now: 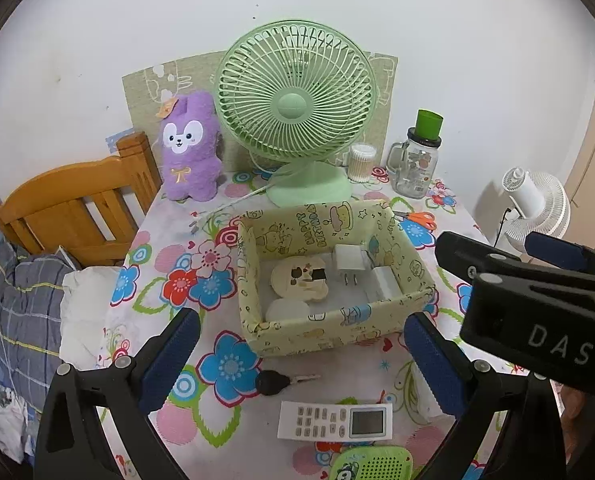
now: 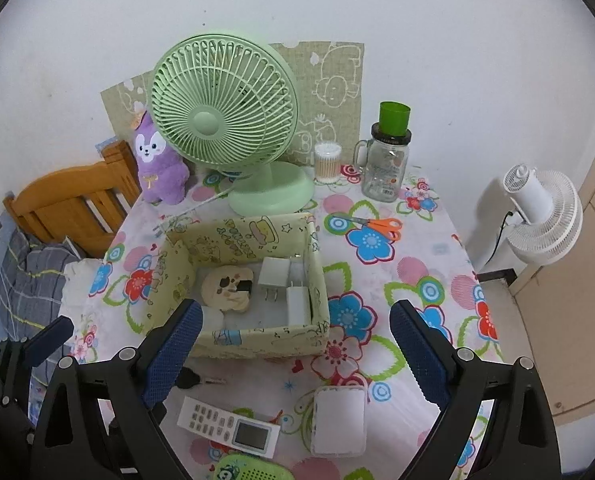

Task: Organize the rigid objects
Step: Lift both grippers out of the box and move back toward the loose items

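On the floral tablecloth, the open paper-covered box holds two white chargers, a cream cartoon-printed item and a white round piece. Near of the box lie one car key, one remote control, one white rectangular case and one green gadget. Both the left gripper and right gripper gape wide, holding nothing.

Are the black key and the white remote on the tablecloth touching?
Apart. The left wrist view shows the black key lying beyond the white remote, with a strip of floral tablecloth visible between them.
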Demonstrator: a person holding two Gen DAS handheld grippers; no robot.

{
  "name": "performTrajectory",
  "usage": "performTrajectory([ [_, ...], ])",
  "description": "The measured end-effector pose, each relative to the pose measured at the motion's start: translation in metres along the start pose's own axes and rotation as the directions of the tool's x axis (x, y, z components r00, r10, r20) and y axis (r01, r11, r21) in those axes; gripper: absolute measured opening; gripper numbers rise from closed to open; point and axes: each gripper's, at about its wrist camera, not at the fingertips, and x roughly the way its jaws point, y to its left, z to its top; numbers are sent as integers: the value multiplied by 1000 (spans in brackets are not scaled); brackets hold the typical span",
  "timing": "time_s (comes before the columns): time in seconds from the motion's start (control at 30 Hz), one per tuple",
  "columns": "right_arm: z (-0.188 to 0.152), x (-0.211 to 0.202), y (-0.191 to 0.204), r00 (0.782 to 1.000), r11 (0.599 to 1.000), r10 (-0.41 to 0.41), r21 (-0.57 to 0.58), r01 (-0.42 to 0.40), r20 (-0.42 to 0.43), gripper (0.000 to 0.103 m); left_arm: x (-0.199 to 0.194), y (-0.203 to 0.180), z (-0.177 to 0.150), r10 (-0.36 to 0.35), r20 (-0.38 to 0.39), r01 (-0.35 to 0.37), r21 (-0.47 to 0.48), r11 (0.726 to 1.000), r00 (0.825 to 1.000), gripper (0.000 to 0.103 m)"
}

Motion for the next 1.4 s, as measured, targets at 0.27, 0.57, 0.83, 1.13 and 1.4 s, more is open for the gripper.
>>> performTrajectory([
  [0.27,-11,-19,-1,1000,1000,0,3,-1,27,96,-13,4,-6,-11,9,11,1,1000,1000,103],
  [0.57,-24,-38,-1,999,1000,7,22,-8,53,96,-26,9,-13,-28,14,28,5,1000,1000,103],
  [0.83,-40,-50,2,997,1000,-5,-1,5,78,96,-32,13,-24,-44,11,44,3,999,999,103],
  [1.13,-63,-56,2,996,999,-29,-21,31,88,96,-29,13,-41,-66,-9,67,17,998,998,103],
  [1.4,-82,-52,1,996,999,-45,-16,47,75,96,-25,12,-52,-88,-15,89,44,995,996,103],
])
